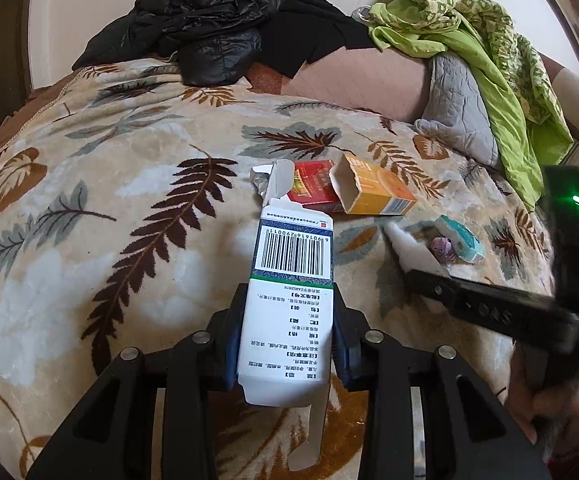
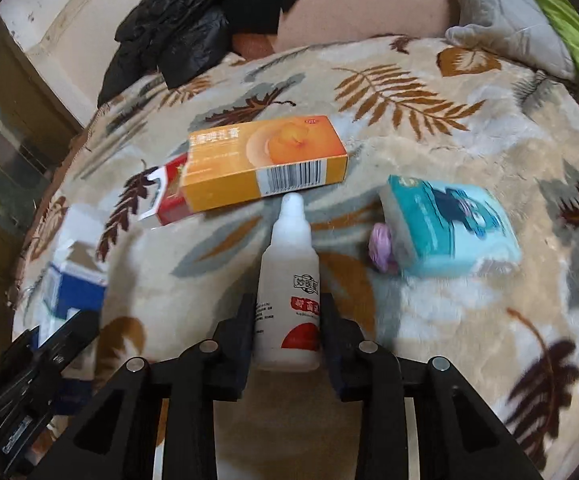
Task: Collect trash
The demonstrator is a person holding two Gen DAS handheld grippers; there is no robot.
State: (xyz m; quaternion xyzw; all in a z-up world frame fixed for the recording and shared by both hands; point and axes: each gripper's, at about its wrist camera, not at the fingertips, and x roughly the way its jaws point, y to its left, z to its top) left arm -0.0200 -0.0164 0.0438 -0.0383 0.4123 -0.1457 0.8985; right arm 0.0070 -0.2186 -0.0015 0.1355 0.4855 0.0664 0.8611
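Note:
My left gripper is shut on a white and blue medicine box with a barcode, its torn flap pointing forward, above the leaf-patterned blanket. My right gripper is shut on a small white dropper bottle with a red label; it shows in the left wrist view too. On the blanket lie an open orange box, a red box, a teal tissue pack and a purple crumpled wad.
A black jacket lies at the back of the bed. A green cloth and a grey quilted pillow sit at the back right. The left gripper with its box shows at the lower left of the right wrist view.

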